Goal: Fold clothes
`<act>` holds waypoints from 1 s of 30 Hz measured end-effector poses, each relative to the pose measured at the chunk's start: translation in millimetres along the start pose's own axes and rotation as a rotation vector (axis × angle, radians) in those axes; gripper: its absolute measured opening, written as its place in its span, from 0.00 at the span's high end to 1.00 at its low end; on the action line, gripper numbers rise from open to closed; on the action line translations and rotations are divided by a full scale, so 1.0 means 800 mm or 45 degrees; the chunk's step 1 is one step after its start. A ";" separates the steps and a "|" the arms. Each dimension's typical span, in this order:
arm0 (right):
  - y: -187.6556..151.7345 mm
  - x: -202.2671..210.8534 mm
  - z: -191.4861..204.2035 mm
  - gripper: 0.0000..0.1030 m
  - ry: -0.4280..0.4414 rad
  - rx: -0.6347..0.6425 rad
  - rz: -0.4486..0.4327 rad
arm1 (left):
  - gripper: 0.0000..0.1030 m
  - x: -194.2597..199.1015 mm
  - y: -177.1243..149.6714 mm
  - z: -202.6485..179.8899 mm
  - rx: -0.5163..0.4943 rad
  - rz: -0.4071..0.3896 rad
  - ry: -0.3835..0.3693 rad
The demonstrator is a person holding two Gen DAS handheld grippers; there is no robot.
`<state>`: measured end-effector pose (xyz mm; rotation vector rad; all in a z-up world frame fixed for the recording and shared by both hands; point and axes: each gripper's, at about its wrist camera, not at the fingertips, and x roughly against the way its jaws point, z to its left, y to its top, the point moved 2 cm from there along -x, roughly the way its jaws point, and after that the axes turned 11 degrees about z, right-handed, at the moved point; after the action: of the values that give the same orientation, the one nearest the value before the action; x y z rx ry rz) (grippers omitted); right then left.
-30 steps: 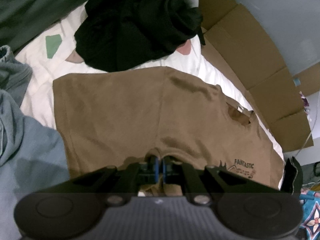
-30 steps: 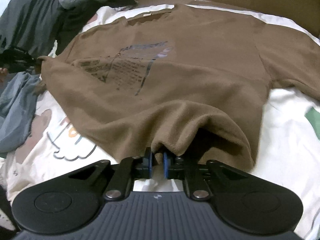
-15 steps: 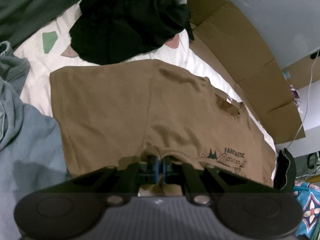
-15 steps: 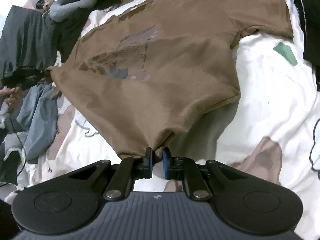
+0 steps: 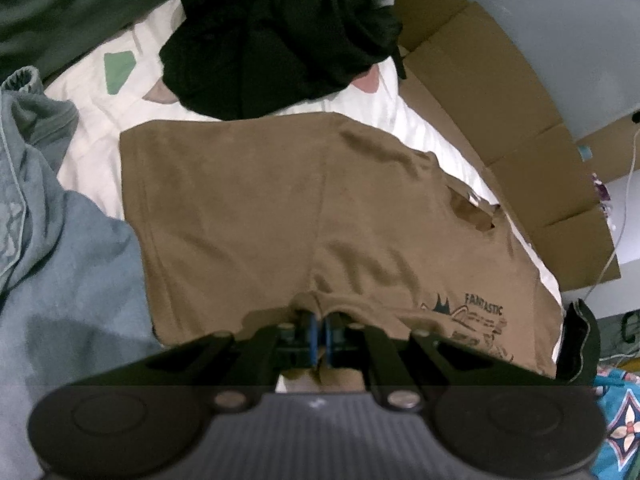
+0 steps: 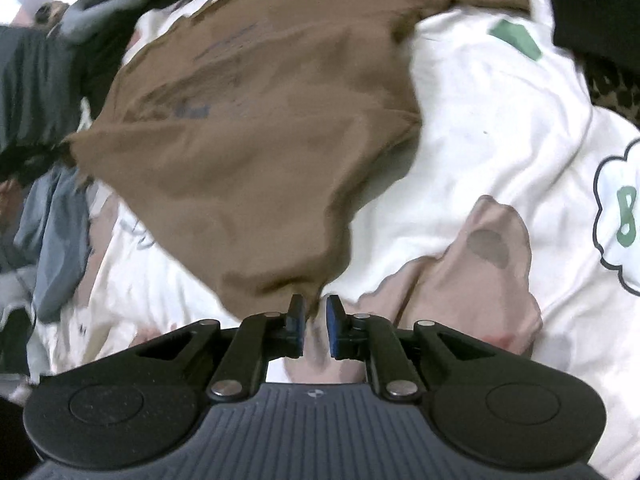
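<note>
A brown T-shirt (image 5: 280, 208) with a dark print lies spread on a white patterned bedsheet (image 5: 96, 128). My left gripper (image 5: 319, 328) is shut on the shirt's near edge, beside the "FANTASTIC" print. In the right wrist view the same brown T-shirt (image 6: 260, 140) rises off the sheet toward me and narrows to a point at my right gripper (image 6: 316, 312). That gripper is shut on this corner of the hem, with a thin gap showing between its blue pads (image 6: 297, 320). The picture is blurred by motion.
A heap of black clothes (image 5: 272, 32) lies beyond the shirt. A blue garment (image 5: 60, 260) sits to the left. Flattened cardboard (image 5: 520, 140) lines the bed's right side. The right wrist view shows bare bedsheet (image 6: 500, 120) to the right and dark clothes (image 6: 32, 92) at the left.
My right gripper has carried the shirt's hem corner up and across, so more bare sheet shows to its right. The left gripper has kept its hold and barely moved.
</note>
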<state>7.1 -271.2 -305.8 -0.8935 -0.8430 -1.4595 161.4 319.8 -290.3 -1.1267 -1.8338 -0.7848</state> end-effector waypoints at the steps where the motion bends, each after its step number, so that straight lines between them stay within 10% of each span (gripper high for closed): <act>1: 0.000 -0.008 -0.002 0.81 0.005 -0.008 0.006 | 0.96 0.000 0.000 -0.001 -0.003 0.000 0.002; 16: -0.006 -0.086 0.017 0.56 0.079 -0.099 0.043 | 0.96 -0.003 0.003 0.006 0.007 0.009 0.013; 21: -0.011 -0.073 0.022 0.93 0.062 -0.089 0.006 | 0.96 -0.001 -0.001 0.012 0.014 0.015 0.014; 30: -0.031 0.002 0.035 0.99 0.015 0.013 0.006 | 0.96 0.016 -0.055 0.027 0.024 0.103 0.022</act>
<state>-15.9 -245.2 -291.9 -0.8775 -0.8382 -1.4535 111.4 325.0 -292.9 -1.1711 -1.7667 -0.7270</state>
